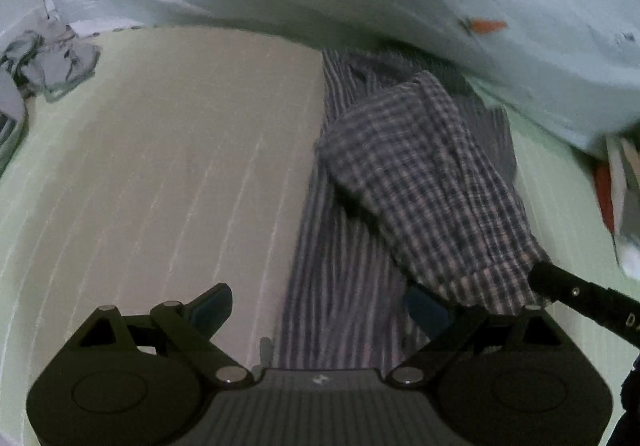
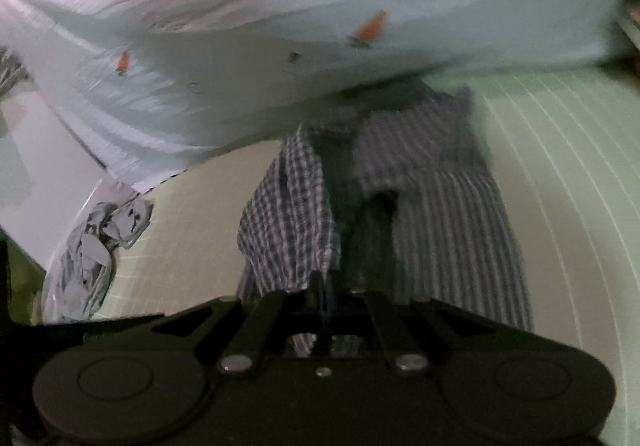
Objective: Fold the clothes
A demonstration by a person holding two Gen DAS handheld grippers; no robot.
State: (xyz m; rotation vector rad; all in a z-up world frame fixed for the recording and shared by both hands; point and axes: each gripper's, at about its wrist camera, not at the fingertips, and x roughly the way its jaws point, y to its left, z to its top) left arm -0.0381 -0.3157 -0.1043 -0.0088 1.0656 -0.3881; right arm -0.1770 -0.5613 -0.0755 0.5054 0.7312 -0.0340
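A dark checked garment (image 1: 424,182) lies lengthwise on a pale green cutting mat (image 1: 168,174), with a striped-looking layer (image 1: 336,286) flat beneath it. My left gripper (image 1: 320,310) is open and empty, low over the striped layer's near end. My right gripper (image 2: 320,298) is shut on the checked garment's (image 2: 288,222) near edge and lifts that flap above the striped layer (image 2: 452,218). The right gripper's black finger also shows in the left wrist view (image 1: 576,294), holding the flap.
A large pale blue sheet with orange carrot prints (image 2: 320,6) hangs across the far side, over the garment's far end. A crumpled grey patterned cloth (image 2: 96,238) lies at the mat's left edge. Red and white items (image 1: 612,190) sit at the right.
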